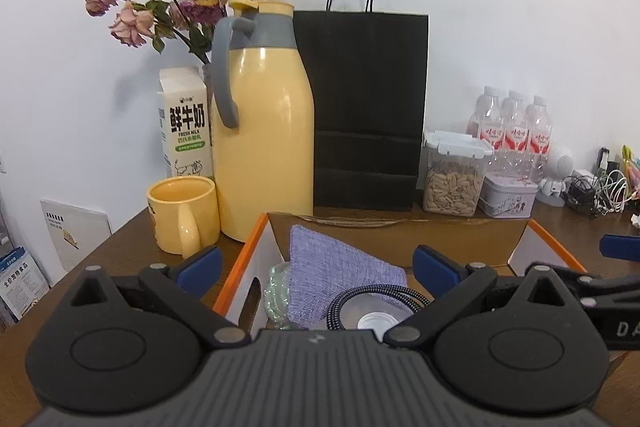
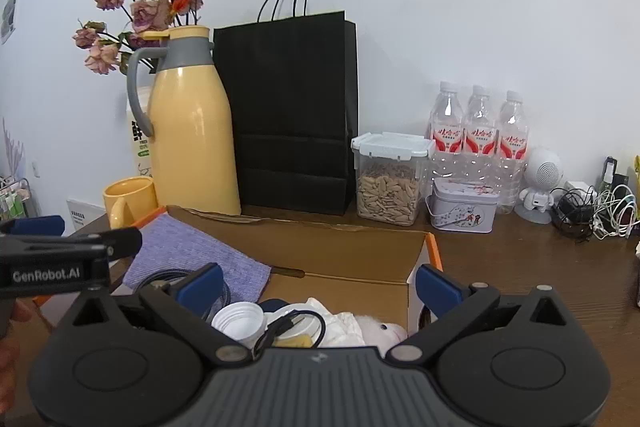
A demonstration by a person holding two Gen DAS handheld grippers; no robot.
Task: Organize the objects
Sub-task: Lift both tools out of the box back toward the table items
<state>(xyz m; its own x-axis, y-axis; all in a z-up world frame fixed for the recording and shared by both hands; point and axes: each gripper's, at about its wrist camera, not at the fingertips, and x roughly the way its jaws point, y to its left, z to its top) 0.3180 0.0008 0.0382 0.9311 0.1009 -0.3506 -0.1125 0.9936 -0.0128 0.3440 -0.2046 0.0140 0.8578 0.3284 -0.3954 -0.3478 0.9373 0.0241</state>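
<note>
An open cardboard box [image 1: 400, 237] with orange edges sits on the brown table. In the box lie a purple cloth [image 1: 340, 275], a braided cable [image 1: 360, 293], a white cap [image 1: 376, 321] and a clear glass piece [image 1: 276, 287]. My left gripper [image 1: 318, 267] hangs open above the cloth, with nothing between its fingers. In the right wrist view the box [image 2: 340, 247] also holds a white cup [image 2: 240, 319], a black cord [image 2: 296, 323] and a white plush toy [image 2: 380, 331]. My right gripper [image 2: 320, 287] is open over them and holds nothing.
Behind the box stand a yellow jug [image 1: 264, 131], a yellow mug [image 1: 184, 211], a milk carton [image 1: 184, 127] and a black paper bag [image 1: 368, 107]. To the right are a seed jar [image 2: 388, 183], a tin [image 2: 464, 207], three water bottles [image 2: 480, 131] and tangled cables [image 2: 600, 215].
</note>
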